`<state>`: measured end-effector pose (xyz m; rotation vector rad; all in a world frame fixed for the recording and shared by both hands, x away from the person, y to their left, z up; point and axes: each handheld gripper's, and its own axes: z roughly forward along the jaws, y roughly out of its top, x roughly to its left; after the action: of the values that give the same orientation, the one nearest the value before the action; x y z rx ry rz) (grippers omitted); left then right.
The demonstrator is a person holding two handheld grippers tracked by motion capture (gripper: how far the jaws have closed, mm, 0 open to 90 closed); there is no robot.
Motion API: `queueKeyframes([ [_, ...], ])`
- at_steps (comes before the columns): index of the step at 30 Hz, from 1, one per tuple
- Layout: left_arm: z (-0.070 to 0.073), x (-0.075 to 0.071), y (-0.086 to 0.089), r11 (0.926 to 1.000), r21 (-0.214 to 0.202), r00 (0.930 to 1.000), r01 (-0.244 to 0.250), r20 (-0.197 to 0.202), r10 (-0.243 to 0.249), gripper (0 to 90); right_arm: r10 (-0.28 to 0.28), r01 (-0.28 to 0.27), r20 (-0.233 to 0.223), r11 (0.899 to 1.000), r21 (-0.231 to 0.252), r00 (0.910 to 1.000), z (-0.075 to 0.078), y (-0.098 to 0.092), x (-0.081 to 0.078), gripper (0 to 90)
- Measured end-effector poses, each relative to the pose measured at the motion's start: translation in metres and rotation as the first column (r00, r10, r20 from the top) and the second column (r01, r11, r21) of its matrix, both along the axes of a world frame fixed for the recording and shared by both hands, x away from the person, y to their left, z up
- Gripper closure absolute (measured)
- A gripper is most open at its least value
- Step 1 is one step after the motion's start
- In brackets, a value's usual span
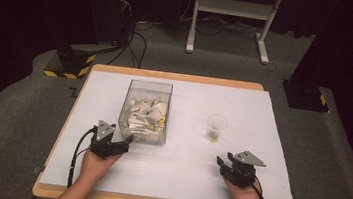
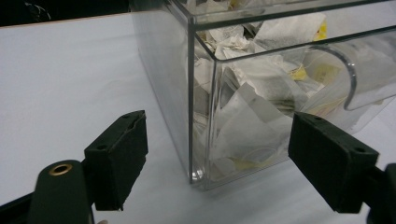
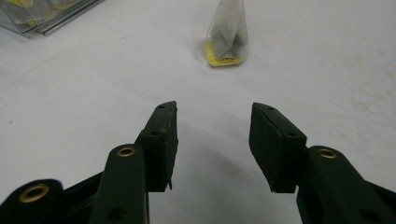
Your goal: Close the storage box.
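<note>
White-covered worktop point(image 1: 180, 180) in a dark room, clear box point(image 1: 145, 110) at centre, left hand-held gripper point(image 1: 117, 147) and right hand-held gripper point(image 1: 223, 164) nearby, both released.

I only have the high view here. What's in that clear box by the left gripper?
Observer: The left gripper view shows the clear box packed with white paper tea bags, some with yellow tags.

Operator: Is the left gripper holding the box?

Observer: No. The left gripper has its jaws wide apart, with the box's near corner between them and neither pad touching it.

Operator: And the little cup on the right, is there anything in it?

Observer: In the right gripper view the plastic cup holds one tea bag with a yellow tag at the bottom. The right gripper points at it with jaws open and nothing between them.
</note>
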<state>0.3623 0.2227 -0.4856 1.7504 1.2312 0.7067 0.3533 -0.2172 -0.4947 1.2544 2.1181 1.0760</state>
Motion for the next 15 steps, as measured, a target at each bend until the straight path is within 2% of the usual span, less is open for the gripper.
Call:
queueKeyframes([
  [9, -0.001, 0.013, -0.003, 0.9996, 0.002, 0.9996, -0.028, -0.008, 0.028, 23.2, 0.003, -0.003, 0.005, 1.000, -0.004, 1.0000, 0.000, -0.001, 0.000, 51.9],
  [15, -0.004, 0.019, -0.005, 0.9981, -0.017, 0.9982, -0.059, -0.008, 0.059, 25.2, 0.003, -0.003, 0.002, 1.000, -0.003, 1.0000, 0.000, 0.000, 0.000, 52.1],
])
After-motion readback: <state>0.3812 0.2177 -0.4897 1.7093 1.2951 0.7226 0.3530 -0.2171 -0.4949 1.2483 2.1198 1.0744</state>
